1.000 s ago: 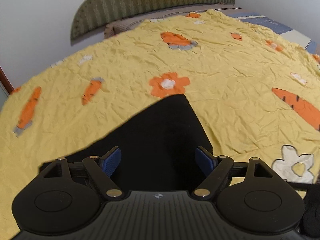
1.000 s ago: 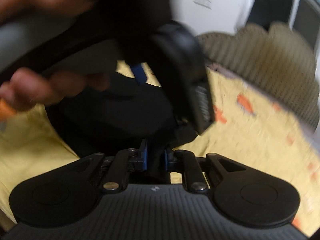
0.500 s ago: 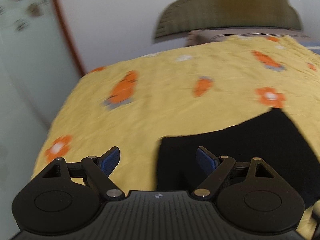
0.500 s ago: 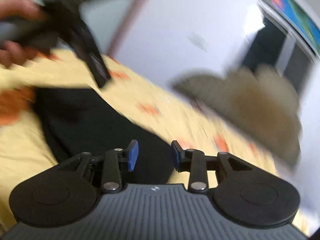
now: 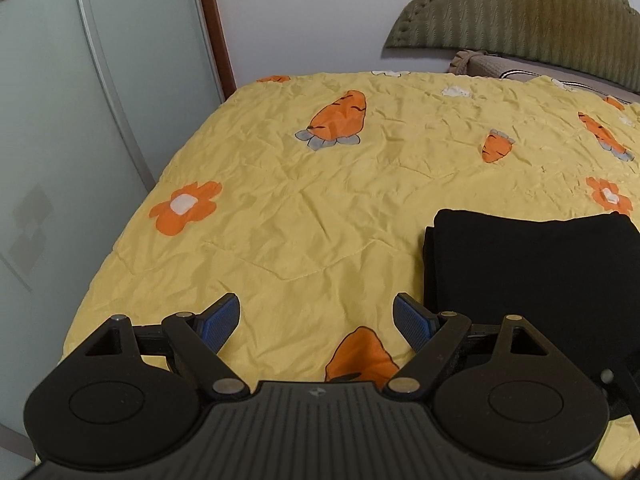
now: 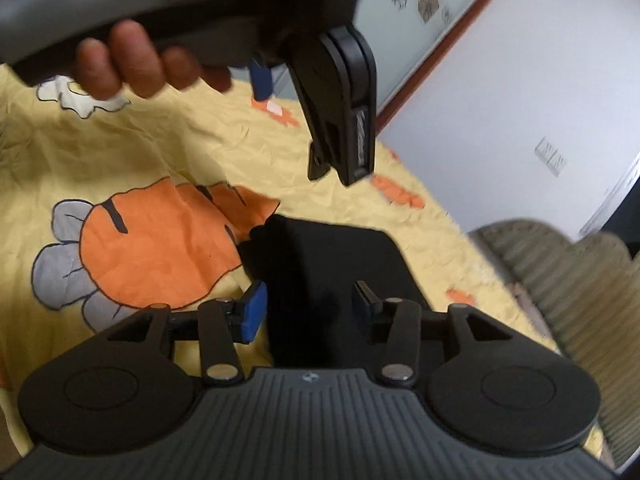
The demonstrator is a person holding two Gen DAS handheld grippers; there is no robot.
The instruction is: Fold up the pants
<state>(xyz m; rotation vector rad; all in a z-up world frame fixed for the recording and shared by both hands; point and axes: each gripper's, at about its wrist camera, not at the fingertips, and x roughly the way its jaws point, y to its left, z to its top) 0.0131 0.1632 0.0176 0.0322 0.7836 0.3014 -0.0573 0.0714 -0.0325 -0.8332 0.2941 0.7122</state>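
The black pants (image 5: 532,268) lie folded into a compact rectangle on the yellow bedspread (image 5: 320,208). In the left wrist view they are at the right, beside my left gripper (image 5: 316,320), which is open, empty and above bare bedspread. In the right wrist view the folded pants (image 6: 320,276) lie straight ahead between the fingers of my right gripper (image 6: 308,312), which is open and empty above them. The left gripper's body and the hand holding it (image 6: 120,56) fill the top of that view.
The bedspread has orange carrots (image 5: 340,120) and flowers (image 5: 184,208). A glass sliding door (image 5: 60,140) stands along the bed's left edge. A green padded headboard (image 5: 520,12) and a white wall are at the far end.
My right gripper has opened and let go of the pants, which now lie folded. My left gripper has swung left, so the pants moved from centre to its right.
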